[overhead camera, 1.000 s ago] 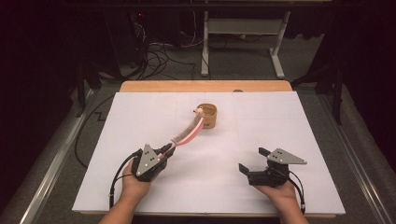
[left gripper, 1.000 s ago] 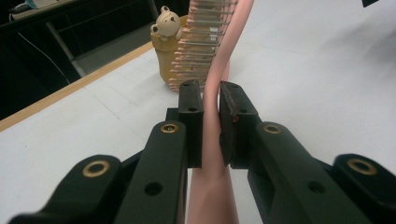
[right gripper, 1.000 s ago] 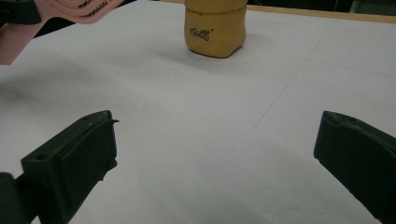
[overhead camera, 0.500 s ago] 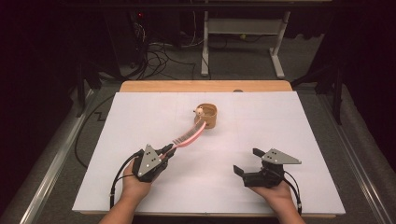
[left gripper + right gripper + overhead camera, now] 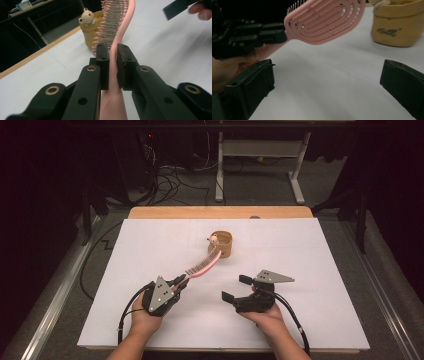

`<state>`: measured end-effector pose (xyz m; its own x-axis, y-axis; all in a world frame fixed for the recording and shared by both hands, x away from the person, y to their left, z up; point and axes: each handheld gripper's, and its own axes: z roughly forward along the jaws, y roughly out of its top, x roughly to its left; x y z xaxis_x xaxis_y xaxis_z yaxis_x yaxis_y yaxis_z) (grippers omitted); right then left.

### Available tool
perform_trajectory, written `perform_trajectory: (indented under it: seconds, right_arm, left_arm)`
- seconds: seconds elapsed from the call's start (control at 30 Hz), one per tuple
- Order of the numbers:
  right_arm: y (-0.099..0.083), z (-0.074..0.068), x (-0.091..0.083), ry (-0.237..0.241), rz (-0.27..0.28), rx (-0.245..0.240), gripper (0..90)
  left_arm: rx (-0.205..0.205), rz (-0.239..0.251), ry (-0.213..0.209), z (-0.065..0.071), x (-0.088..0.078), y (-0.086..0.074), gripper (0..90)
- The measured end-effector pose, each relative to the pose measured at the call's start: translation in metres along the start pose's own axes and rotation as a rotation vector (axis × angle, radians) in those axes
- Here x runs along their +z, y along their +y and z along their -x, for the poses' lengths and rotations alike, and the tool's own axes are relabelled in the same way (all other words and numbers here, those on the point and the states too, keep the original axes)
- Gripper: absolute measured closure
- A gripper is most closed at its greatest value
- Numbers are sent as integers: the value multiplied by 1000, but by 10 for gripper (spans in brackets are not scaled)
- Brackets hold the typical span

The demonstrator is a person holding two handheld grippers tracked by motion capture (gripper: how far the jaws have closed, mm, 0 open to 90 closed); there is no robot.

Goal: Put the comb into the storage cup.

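In the high view, your left gripper [image 5: 181, 281] sits in the lower left part of the frame and pinches the handle of the pink brush [image 5: 204, 263]. The brush goes up and to the right from the jaws, and its head ends just beside the yellow cup [image 5: 223, 244], which stands near the centre of the white table [image 5: 320, 270]. From this height I cannot tell if the brush head touches the cup. Your right gripper [image 5: 236, 287] is in the lower middle of the frame, a little right of the brush handle, and its jaws are spread with nothing between them.

In the left gripper view, the two black jaws rise from the bottom and press on the brush handle [image 5: 115, 75] from both sides. The bristles point to the left of the frame. The cup [image 5: 93, 30] stands behind the brush in the upper left, with a small bear figure [image 5: 86, 17] on its rim. A blurred jaw of your right gripper is seen in the upper right corner.

In the right gripper view, the jaws stand wide apart at the lower left and lower right, with bare table between them. The brush head [image 5: 324, 21] is at the top centre, held by your left gripper [image 5: 279, 35] at the upper left. The cup [image 5: 398, 27] is in the upper right.
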<state>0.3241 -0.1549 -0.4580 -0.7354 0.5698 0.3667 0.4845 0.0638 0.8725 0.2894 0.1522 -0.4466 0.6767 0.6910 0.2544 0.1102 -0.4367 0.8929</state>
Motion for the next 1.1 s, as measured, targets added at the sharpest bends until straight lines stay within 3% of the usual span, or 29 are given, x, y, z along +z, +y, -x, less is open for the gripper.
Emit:
perform_trajectory:
  seconds: [0.13,0.2,0.5,0.77,1.1]
  right_arm:
    - [6,-3,19,25,-7,17,6]
    - [7,0,32,55,-11,64,6]
    - [11,3,56,115,-16,148,6]
    - [16,2,63,165,0,180,6]
    - [21,5,64,193,30,216,6]
  left_arm:
    - [12,2,1,1,-1,1,817]
    - [18,1,3,2,-1,1,817]
    - [34,7,11,5,-3,3,817]
    - [47,19,10,8,-4,6,818]
    - [62,29,7,11,-5,8,818]
